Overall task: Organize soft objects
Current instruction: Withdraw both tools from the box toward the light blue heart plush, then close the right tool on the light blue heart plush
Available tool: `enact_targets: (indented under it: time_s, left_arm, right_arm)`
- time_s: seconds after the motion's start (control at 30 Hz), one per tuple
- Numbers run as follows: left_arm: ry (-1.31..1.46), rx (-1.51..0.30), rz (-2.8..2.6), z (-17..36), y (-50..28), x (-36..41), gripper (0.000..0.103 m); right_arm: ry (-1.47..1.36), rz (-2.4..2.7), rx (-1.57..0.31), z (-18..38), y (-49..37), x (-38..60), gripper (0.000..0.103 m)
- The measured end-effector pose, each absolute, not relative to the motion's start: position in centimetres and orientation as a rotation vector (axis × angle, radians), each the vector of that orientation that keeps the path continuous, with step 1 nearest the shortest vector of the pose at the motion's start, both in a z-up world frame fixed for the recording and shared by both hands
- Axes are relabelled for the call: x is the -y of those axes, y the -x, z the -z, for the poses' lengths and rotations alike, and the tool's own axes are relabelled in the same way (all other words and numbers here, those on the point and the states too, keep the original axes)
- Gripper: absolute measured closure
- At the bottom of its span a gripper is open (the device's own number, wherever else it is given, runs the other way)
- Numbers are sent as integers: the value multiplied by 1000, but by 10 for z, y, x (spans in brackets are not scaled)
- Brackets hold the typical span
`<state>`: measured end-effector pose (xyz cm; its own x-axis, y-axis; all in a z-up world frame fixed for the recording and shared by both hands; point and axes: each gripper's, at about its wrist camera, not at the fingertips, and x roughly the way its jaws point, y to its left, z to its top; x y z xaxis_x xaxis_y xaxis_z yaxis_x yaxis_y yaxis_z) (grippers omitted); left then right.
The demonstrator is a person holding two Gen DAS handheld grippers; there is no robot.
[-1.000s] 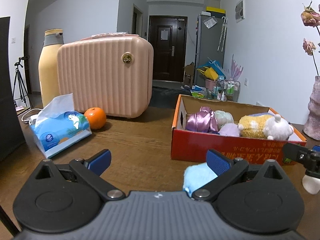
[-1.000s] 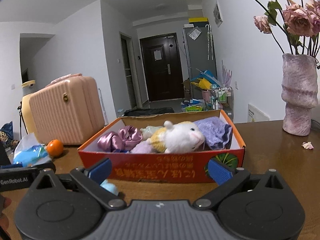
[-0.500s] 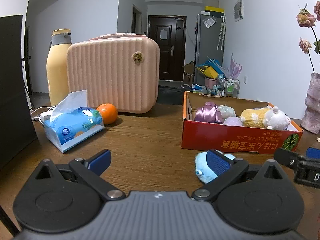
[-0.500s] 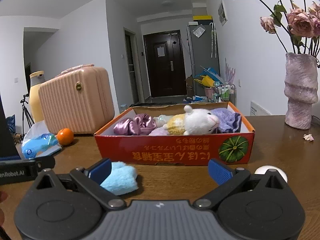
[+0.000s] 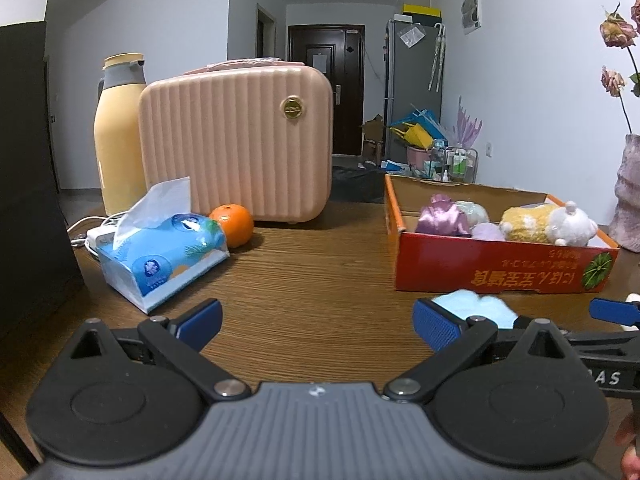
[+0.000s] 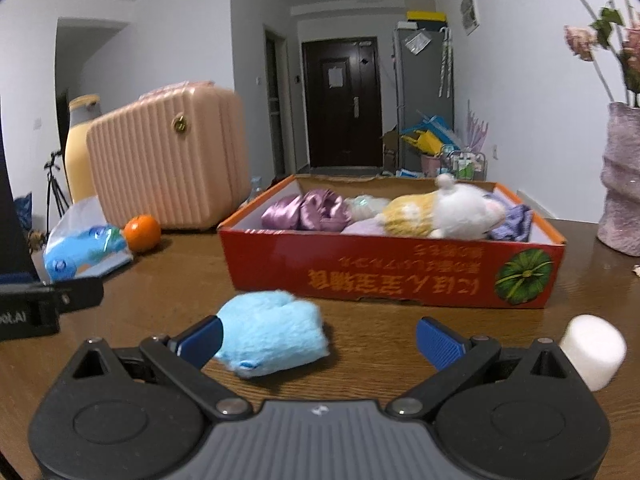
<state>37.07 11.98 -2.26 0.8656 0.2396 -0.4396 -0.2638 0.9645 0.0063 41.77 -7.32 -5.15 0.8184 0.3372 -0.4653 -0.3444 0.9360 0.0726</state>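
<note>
Several soft toys already fill our red box (image 6: 392,276) while one blue plush (image 6: 272,332) and a white piece (image 6: 594,350) wait on the surface (image 5: 320,280), our left claw (image 5: 316,322) and right claw (image 6: 318,338) both spread wide, empty.

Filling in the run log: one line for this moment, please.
left gripper: open, empty | right gripper: open, empty | blue plush: on table, outside box | white foam piece: on table
</note>
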Motion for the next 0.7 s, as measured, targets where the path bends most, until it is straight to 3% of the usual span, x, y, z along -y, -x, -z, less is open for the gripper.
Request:
enact_targets:
  time_s: [0.7]
  left_arm:
    - [46,-484,-326,31,-380,-195,0]
  right_arm:
    - [34,-359,-660,76,-473,12,0]
